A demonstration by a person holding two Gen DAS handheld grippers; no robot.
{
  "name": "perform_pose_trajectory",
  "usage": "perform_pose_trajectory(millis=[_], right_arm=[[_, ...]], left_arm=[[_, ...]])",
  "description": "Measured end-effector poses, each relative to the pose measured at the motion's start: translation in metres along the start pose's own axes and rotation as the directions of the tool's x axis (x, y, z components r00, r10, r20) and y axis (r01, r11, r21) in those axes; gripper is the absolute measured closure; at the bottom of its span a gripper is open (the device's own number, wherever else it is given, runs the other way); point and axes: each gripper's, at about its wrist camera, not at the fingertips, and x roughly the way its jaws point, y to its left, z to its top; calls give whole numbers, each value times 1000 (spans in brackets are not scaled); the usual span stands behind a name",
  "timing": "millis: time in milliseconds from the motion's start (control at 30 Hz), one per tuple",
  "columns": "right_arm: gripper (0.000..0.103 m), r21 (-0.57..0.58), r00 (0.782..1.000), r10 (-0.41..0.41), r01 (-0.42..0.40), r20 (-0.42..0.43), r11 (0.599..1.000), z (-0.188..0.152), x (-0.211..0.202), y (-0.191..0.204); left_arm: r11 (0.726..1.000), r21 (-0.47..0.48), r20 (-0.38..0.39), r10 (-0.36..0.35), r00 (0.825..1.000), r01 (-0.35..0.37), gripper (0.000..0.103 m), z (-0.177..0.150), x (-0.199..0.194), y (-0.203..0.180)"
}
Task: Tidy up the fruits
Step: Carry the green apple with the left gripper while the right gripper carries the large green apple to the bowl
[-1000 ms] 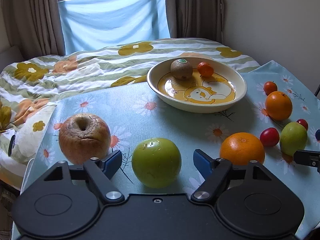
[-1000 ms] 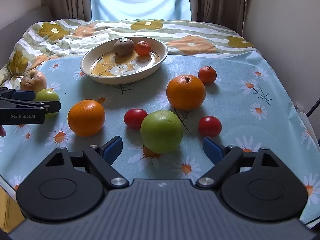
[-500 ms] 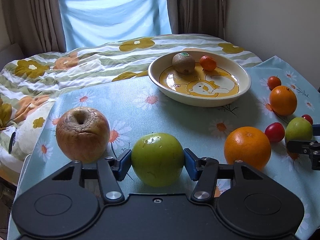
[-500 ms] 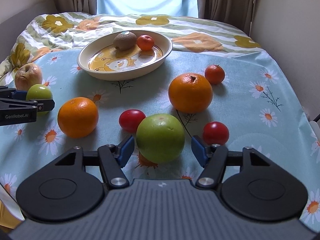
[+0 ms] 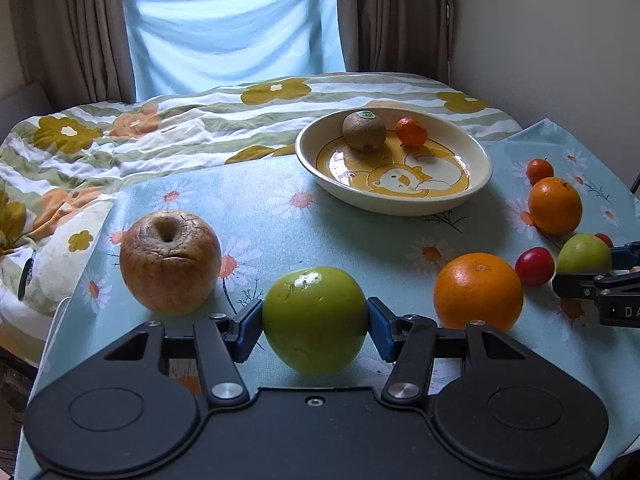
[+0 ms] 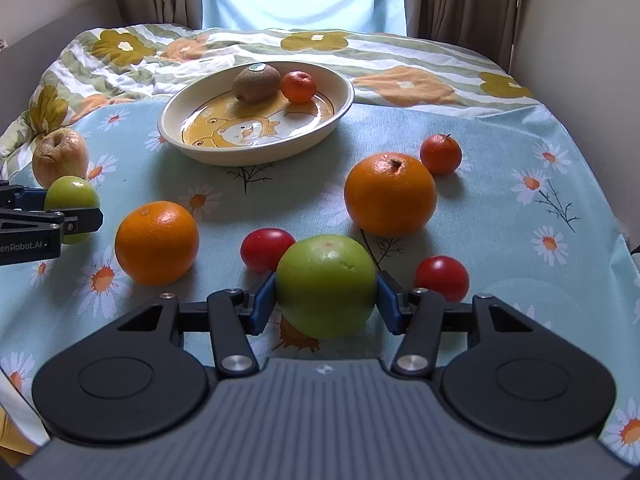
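Note:
My left gripper (image 5: 315,322) is shut on a green apple (image 5: 315,320) at the table's near left; it also shows in the right wrist view (image 6: 71,196). My right gripper (image 6: 326,300) is shut on a second green apple (image 6: 326,286), seen in the left wrist view (image 5: 584,254) at far right. A cream bear-print plate (image 5: 476,182) holds a kiwi (image 5: 364,131) and a small tangerine (image 5: 411,132). A wrinkled red apple (image 5: 170,262) sits left of my left gripper. Two oranges (image 6: 157,242) (image 6: 390,194), two red tomatoes (image 6: 266,249) (image 6: 442,278) and a small tangerine (image 6: 441,153) lie on the cloth.
The table has a light-blue daisy cloth (image 6: 520,220). A flowered striped blanket (image 5: 160,136) lies behind and left of it. Curtains and a window stand at the back, a wall at the right. The table's left edge drops off near the wrinkled apple.
Both grippers went from open around their green apples to shut on them. Both views have shifted slightly, with the fruit now gripped between the pads.

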Motion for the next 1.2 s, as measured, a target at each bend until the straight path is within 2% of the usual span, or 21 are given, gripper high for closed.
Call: perform_pose_trajectory(millis=[267,700,933,1200], right_arm=[[35,8,999,41,-41,-2,999,15,-16,-3],[35,-27,994,97,-96,41,995,68,-62,-18],[35,-26,991,106,-104,82,994,101,-68,-29],[35,-5,992,84,-84,92,996,127,-53,-28]], left_arm=[[999,-32,28,2,1000,-1,43,11,-32,-10],[996,-83,100,31,994,-23,43,68,-76,-25],[997,-73,139,21,990,-11,43,100,-74,-24],[1000,-22,133,-15,991,18,43,129,-40,-18]])
